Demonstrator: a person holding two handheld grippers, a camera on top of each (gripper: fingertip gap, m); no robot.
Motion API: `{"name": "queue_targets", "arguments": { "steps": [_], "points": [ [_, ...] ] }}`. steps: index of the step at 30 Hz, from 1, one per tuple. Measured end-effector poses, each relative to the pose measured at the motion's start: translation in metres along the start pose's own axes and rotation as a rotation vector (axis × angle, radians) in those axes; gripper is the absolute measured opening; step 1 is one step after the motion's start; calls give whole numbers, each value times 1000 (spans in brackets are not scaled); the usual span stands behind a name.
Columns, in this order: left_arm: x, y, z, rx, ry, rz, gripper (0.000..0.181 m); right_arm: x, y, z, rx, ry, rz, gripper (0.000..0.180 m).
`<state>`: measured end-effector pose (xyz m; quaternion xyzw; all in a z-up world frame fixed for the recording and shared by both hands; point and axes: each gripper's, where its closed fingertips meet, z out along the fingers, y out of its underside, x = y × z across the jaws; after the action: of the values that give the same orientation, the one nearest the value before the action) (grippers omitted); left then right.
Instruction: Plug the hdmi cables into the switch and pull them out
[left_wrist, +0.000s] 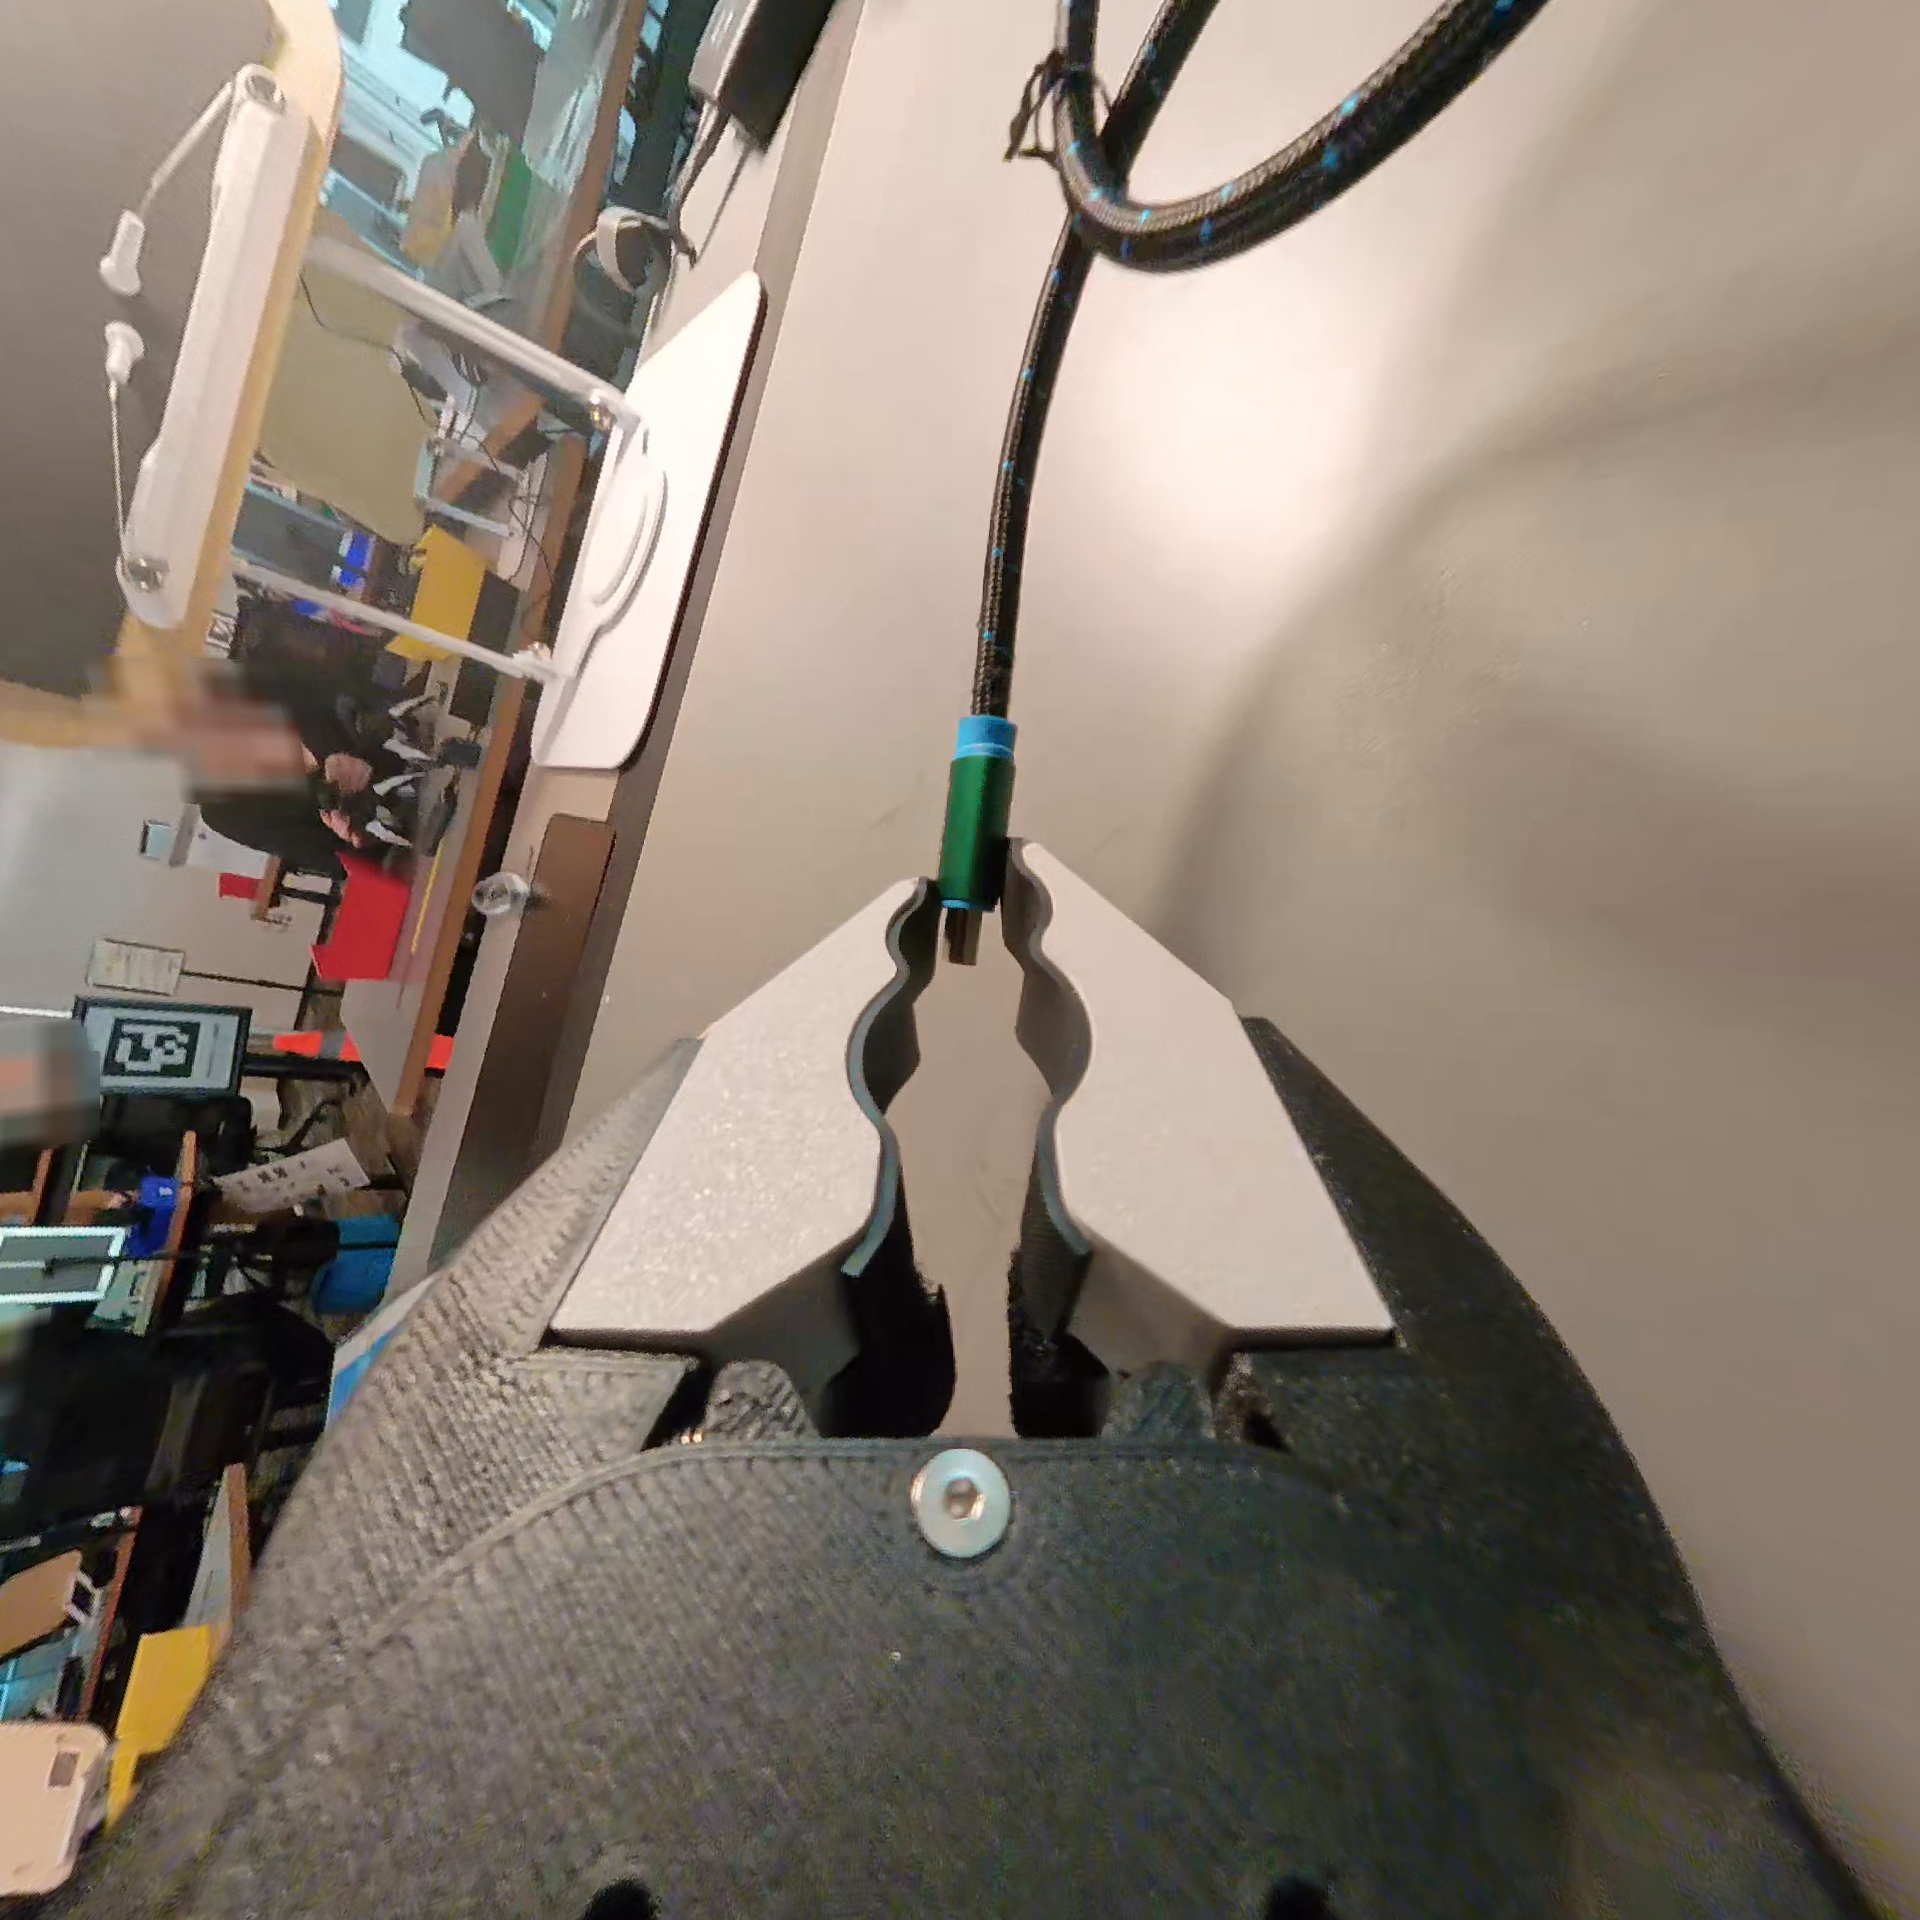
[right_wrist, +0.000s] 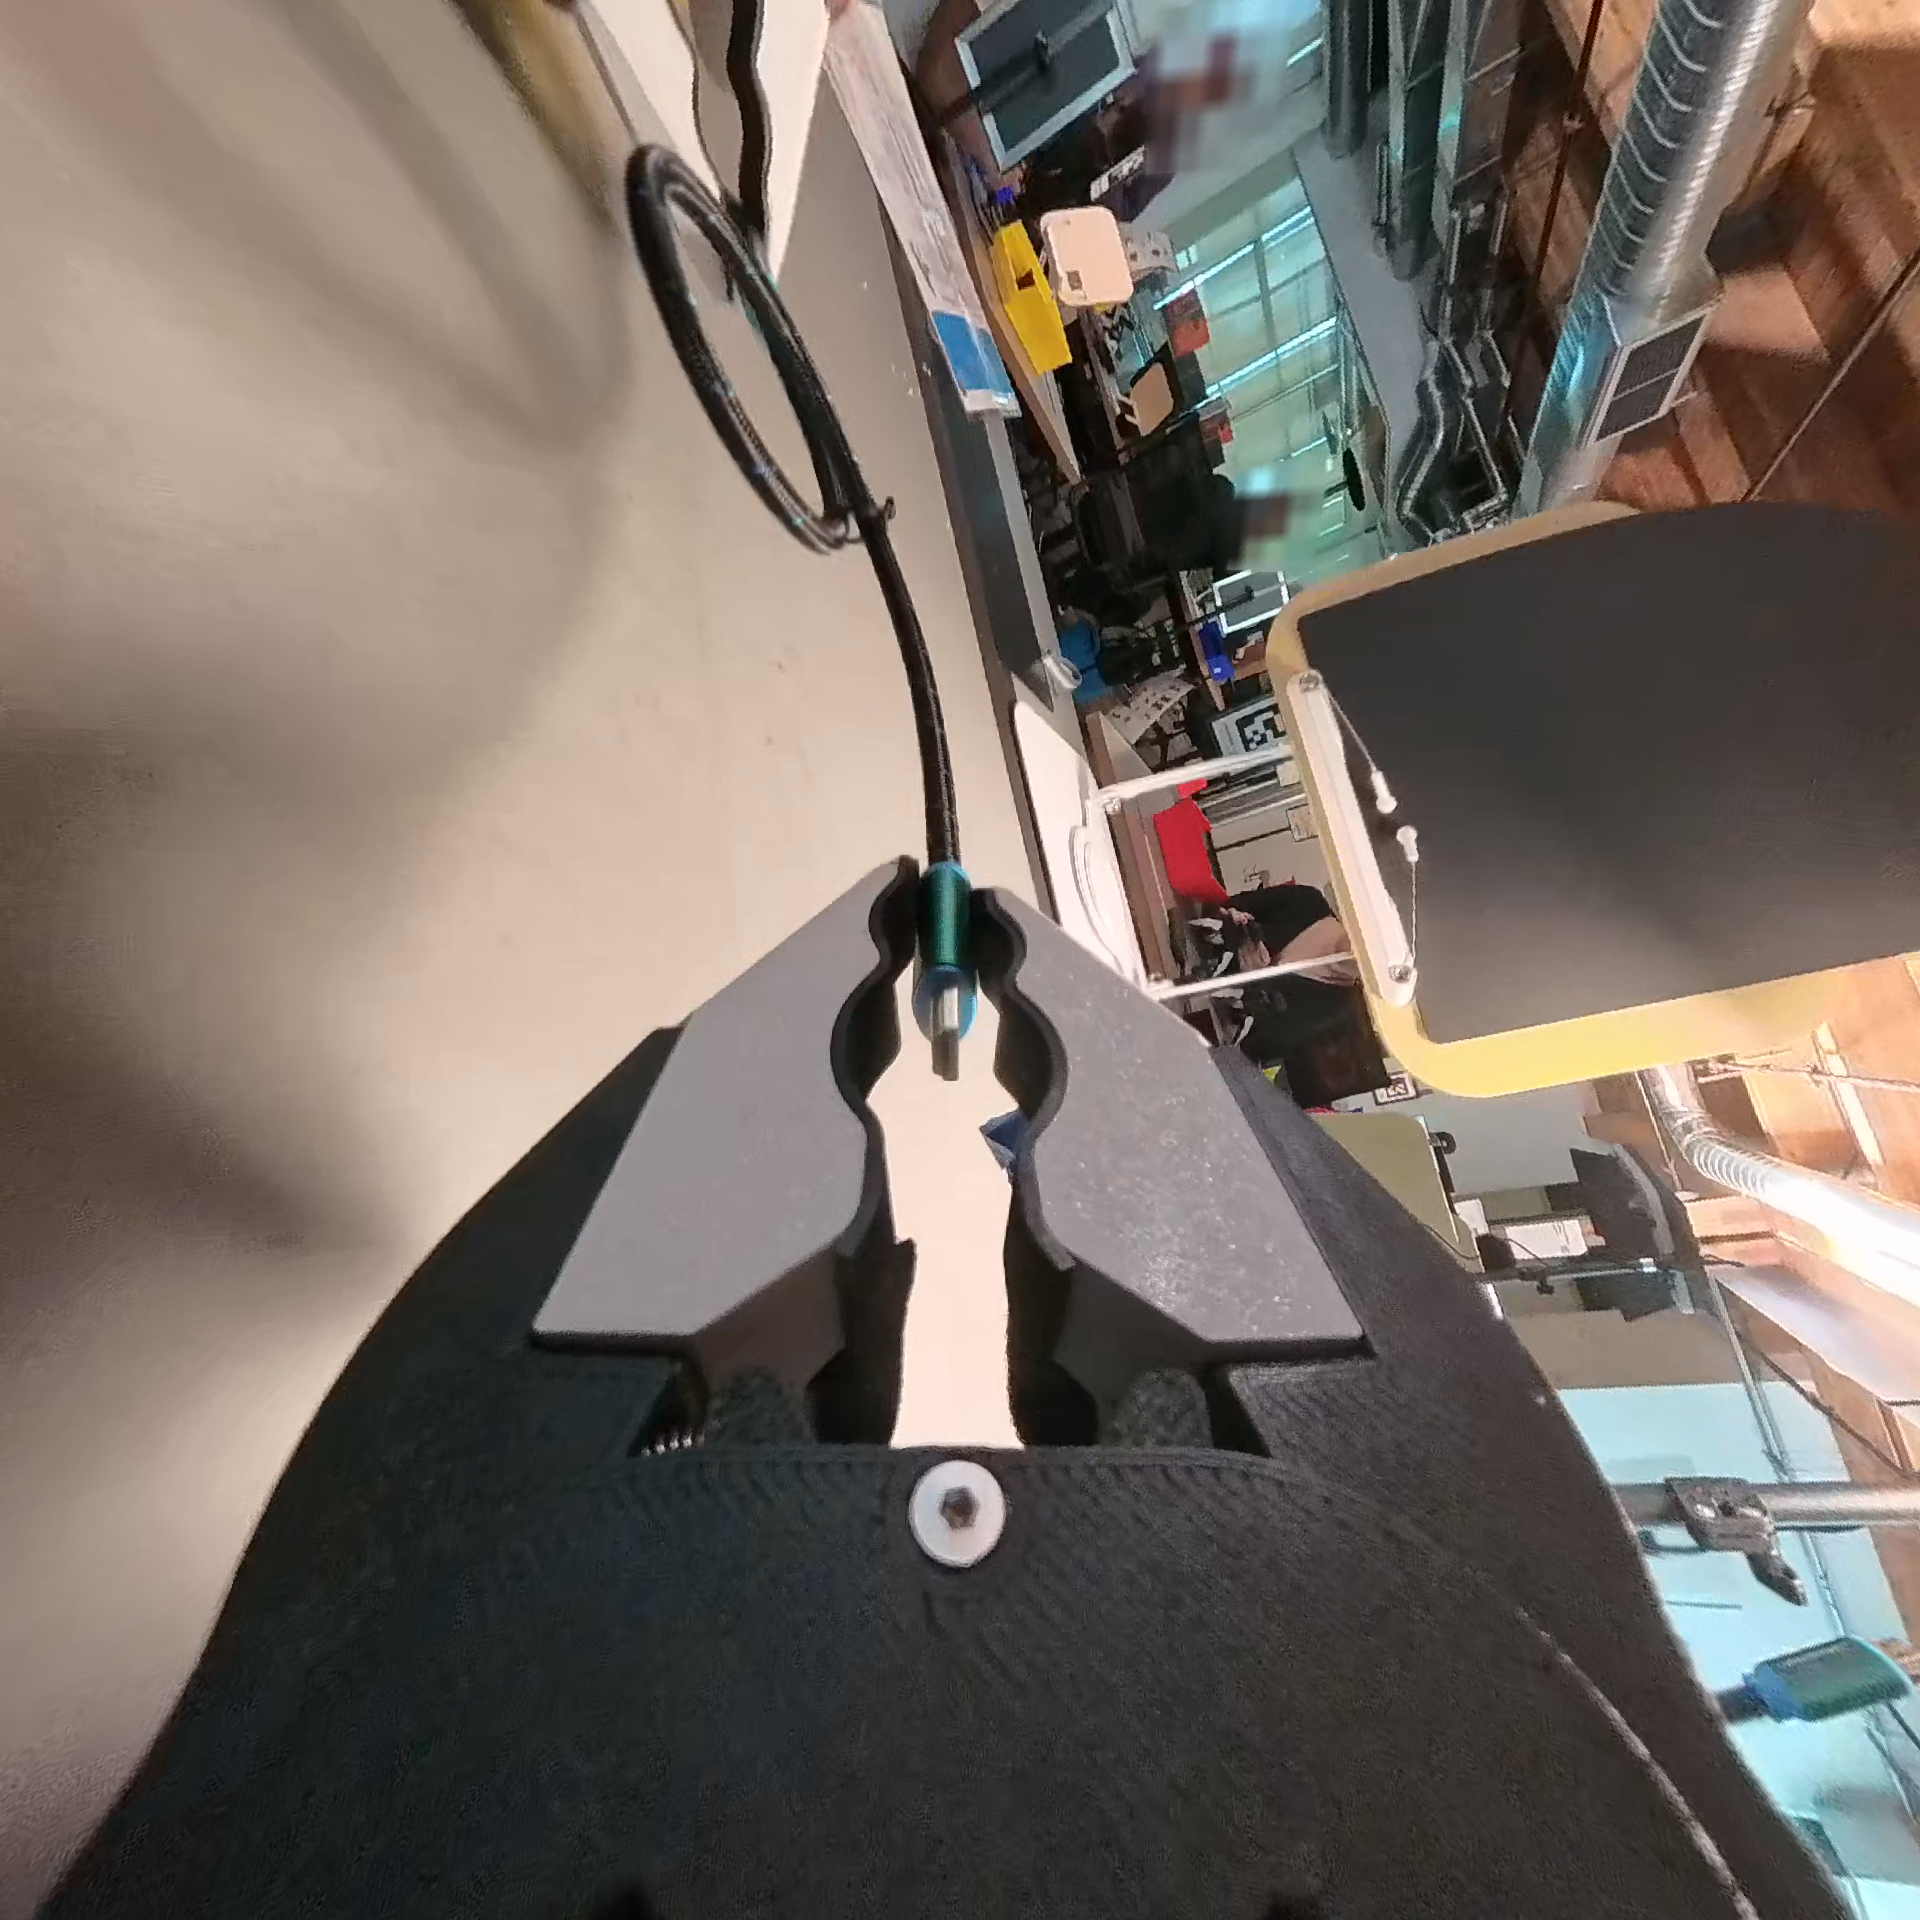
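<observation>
In the left wrist view my left gripper is shut on a green HDMI plug. The plug's metal tip points back between the fingers. Its black braided cable runs away over the beige table and loops at the top. In the right wrist view my right gripper is shut on another green HDMI plug, metal tip toward the camera. Its braided cable curves off to a coil. Both views are rolled sideways. No switch is in view.
A white pad lies by the table edge, with a clear acrylic stand beyond it. A dark board with a wooden rim hangs past the table. Workshop clutter and a seated person fill the background. My right fingertips sit around 25 cm from my left ones.
</observation>
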<state>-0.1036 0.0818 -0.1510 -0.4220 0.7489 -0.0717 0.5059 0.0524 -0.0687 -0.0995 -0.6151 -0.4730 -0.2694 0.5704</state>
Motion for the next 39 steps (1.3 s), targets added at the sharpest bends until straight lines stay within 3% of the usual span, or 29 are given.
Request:
{"name": "queue_targets", "arguments": {
  "steps": [13,18,21,25,28,31,35,39],
  "points": [
    [15,8,7,-31,83,-110,16,-18,0,8,-2,-27,-60,12],
    [-9,14,-4,-77,16,-224,28,-25,-3,15,-20,-12,-143,12],
    [-15,-24,-17,91,76,-410,27,-27,-8,18,-11,-5,-160,12],
    [17,-115,-28,371,406,-762,26,-29,-16,21,4,28,-213,12],
    [46,-159,-20,392,662,-1076,25,-27,-25,22,20,86,-291,12],
    [67,-169,-5,293,813,-1371,30,-25,-36,21,35,154,-412,12],
    [54,-175,-1,405,909,-1703,32,-28,-47,20,61,200,-540,11],
    [52,-171,4,402,911,-1807,32,-34,-55,22,84,223,-627,11]
  ]
}}
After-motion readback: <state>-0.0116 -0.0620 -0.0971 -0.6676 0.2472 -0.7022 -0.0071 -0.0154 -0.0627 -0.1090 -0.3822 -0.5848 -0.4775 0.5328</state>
